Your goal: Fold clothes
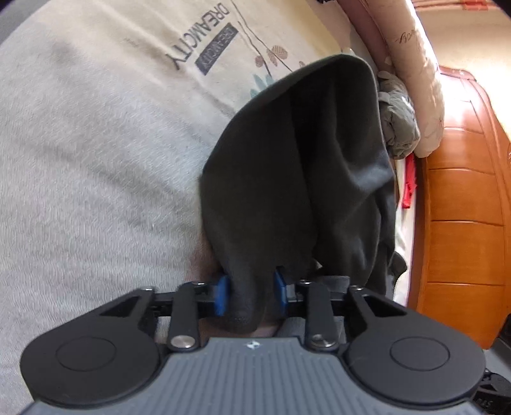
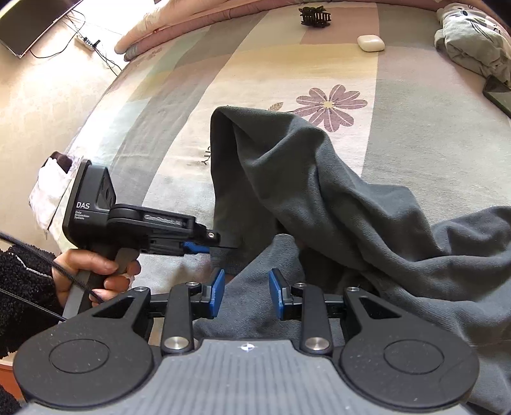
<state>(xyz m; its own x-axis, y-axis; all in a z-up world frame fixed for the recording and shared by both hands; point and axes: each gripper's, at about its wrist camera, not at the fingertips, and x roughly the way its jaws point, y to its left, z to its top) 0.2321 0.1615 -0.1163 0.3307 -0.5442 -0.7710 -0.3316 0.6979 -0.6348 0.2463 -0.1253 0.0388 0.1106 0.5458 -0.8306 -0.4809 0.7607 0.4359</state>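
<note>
A dark grey, soft cotton garment (image 2: 351,198) lies bunched on a bed covered by a pastel striped sheet with a purple flower print (image 2: 287,73), one part of it lifted clear of the sheet. Nearest the right wrist camera, the right gripper (image 2: 246,292) hovers over a fold of the garment, its blue-padded fingers (image 2: 218,287) spread apart with nothing between them. Just beyond, to the left, the left gripper (image 2: 220,247), held by a person's hand (image 2: 86,271) in a black fleecy sleeve (image 2: 22,277), pinches an edge of the grey cloth; in the left wrist view its fingers (image 1: 222,297) are closed on a bunched strip of fabric that hangs up and away from them. Farther back on the bed rest a small white rounded case (image 2: 370,42), a dark claw-style hair clip (image 2: 314,14) and a crumpled light grey printed garment (image 2: 472,38). An orange-brown wooden bed frame (image 1: 460,223) runs alongside.
</note>
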